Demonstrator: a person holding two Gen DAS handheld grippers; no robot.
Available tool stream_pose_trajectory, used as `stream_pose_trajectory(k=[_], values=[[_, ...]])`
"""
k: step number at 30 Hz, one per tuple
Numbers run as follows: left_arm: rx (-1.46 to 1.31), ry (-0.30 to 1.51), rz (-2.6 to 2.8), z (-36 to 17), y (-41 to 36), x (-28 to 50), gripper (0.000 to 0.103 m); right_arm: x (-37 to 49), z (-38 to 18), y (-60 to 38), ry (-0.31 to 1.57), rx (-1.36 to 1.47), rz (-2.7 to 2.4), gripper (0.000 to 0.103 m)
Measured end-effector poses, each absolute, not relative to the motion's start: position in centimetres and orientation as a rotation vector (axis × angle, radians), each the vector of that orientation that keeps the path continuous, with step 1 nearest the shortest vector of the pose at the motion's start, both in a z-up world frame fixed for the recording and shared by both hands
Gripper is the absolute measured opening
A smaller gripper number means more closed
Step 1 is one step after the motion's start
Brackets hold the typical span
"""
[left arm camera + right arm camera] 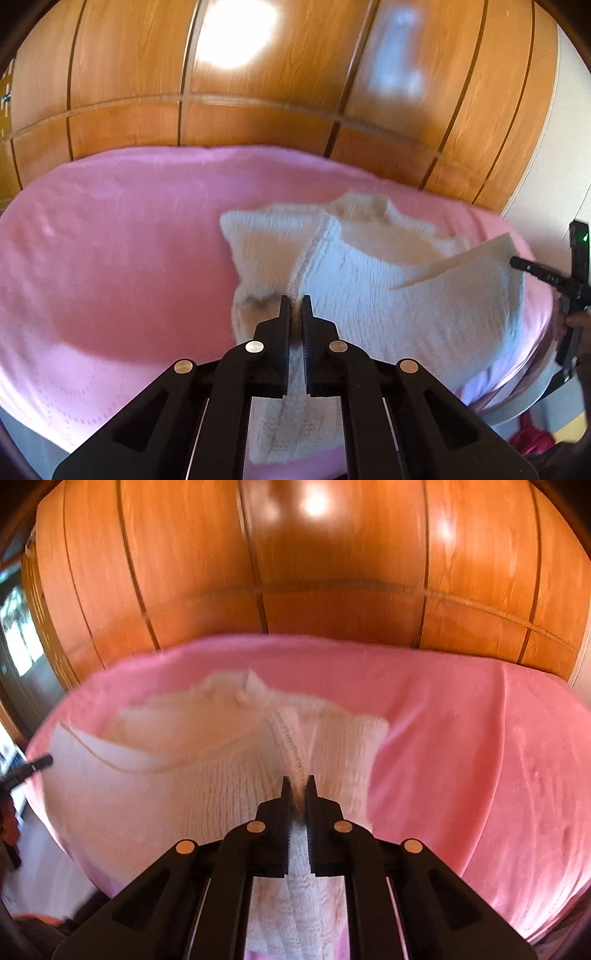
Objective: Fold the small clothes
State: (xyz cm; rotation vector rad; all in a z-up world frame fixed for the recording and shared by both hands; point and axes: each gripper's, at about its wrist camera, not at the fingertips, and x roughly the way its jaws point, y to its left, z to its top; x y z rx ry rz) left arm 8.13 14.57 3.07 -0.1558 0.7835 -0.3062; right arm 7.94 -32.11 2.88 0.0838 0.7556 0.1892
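Jaws of your left gripper pinched tight on the white sweater; your right gripper likewise clamps its knit edge. Sweater raised at both pinches, rest on the pink blanket. Beyond, wooden wardrobe.

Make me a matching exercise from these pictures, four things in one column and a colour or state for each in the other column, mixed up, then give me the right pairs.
Things:
1. blanket
2. sweater
3. wardrobe
4. left gripper

Colour or state:
A. glossy orange-brown wood
B. pink
C. shut on knit fabric
D. cream-white, lying partly folded over itself

Pairs: 1-B, 2-D, 3-A, 4-C
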Motion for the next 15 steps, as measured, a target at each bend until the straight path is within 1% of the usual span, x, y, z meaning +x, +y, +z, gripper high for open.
stream_pose_trajectory(k=[4,8,11,14,15], values=[[-0.17,0.732,-0.289,5.0,14.4,11.9,0.005,10.9,4.3,-33.2,0.71,0.141,0.174,0.006],[-0.175,0.732,-0.23,5.0,13.9,17.6,0.004,16.6,4.1,-34.2,0.718,0.193,0.126,0.006],[-0.176,0.764,-0.184,3.8,13.5,21.7,0.004,20.1,3.2,-35.0,0.746,0.217,0.08,0.006],[-0.155,0.84,-0.118,1.2,12.8,25.8,0.004,23.5,0.6,-35.1,0.812,0.216,0.026,0.006],[-0.146,0.906,-0.103,-0.7,12.3,27.5,0.004,24.7,-1.0,-35.1,0.856,0.224,0.016,0.006]])
